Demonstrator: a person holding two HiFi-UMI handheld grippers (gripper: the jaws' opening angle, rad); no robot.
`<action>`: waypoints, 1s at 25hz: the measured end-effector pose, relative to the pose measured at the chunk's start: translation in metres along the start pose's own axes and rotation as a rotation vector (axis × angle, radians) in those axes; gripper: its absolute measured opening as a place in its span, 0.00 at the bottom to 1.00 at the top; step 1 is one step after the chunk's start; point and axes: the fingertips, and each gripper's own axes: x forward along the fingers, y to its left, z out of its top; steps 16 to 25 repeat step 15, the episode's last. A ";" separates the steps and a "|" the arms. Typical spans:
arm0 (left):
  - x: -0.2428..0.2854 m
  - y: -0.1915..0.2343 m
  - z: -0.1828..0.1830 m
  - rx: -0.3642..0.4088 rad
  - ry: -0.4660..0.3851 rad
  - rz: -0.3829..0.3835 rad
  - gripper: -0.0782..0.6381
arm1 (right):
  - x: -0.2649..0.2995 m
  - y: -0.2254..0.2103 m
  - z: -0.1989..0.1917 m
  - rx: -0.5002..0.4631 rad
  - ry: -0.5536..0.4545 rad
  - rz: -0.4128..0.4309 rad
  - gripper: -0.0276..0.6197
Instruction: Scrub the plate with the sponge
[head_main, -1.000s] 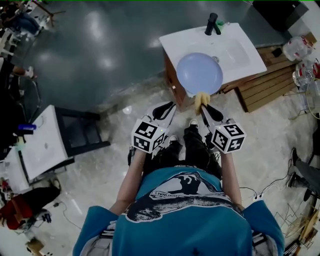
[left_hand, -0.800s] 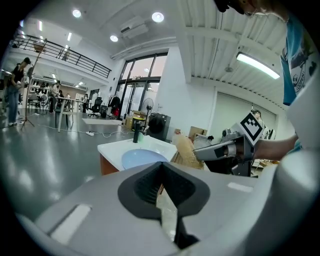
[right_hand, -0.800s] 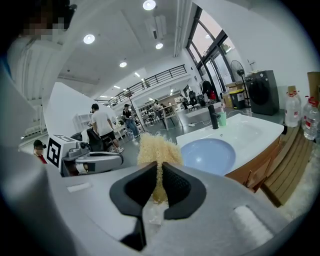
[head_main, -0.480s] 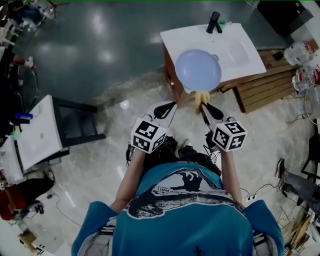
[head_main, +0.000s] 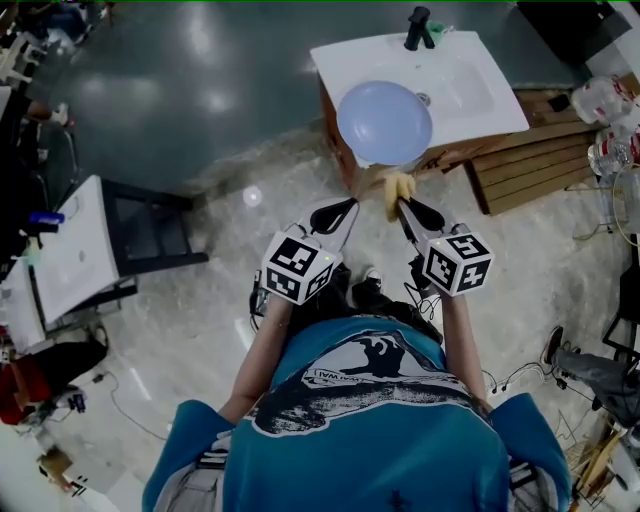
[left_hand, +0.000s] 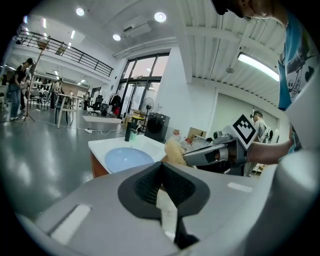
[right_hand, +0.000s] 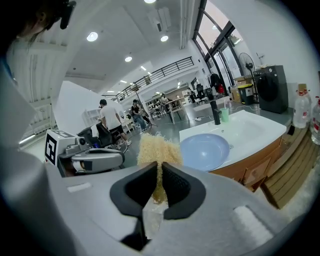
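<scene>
The right tool (head_main: 400, 203) is clamped on the sponge (head_main: 400, 185). Its jaws pinch the yellow, fibrous tuft low down, so most of it sticks out past the tips. The left tool (head_main: 345, 205) is clenched with nothing between its jaws, and it is held level with the right one, just beside it.

The plate (head_main: 385, 122) is pale blue and round. It sits over the front-left corner of the white washstand (head_main: 470, 85), on the opposite side of the basin from the black faucet (head_main: 417, 27). Being round, it has no long axis to speak of. Its hollow face looks to be turned upward, though I cannot tell how flat it rests.

From where the person stands, the plate lies straight ahead of the right tool, just past the sponge's free end. The sponge's long axis runs along the jaws and points at the plate's near rim. The two look close but apart, and I cannot say for certain that they are clear of each other.

The right hand is the nearer one and already lined up. I judge the next move to be a short push forward and down onto the plate's face. The left tool points more toward the plate's left edge and the corner of the washstand.
</scene>
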 end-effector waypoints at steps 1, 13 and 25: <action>0.000 -0.003 0.000 0.000 -0.001 0.000 0.13 | -0.003 0.000 -0.001 -0.001 -0.002 0.002 0.09; 0.005 -0.029 -0.001 0.019 0.005 -0.008 0.13 | -0.020 0.001 -0.005 -0.011 -0.016 0.023 0.08; 0.006 -0.032 0.000 0.022 0.007 -0.011 0.13 | -0.022 0.001 -0.006 -0.008 -0.019 0.024 0.08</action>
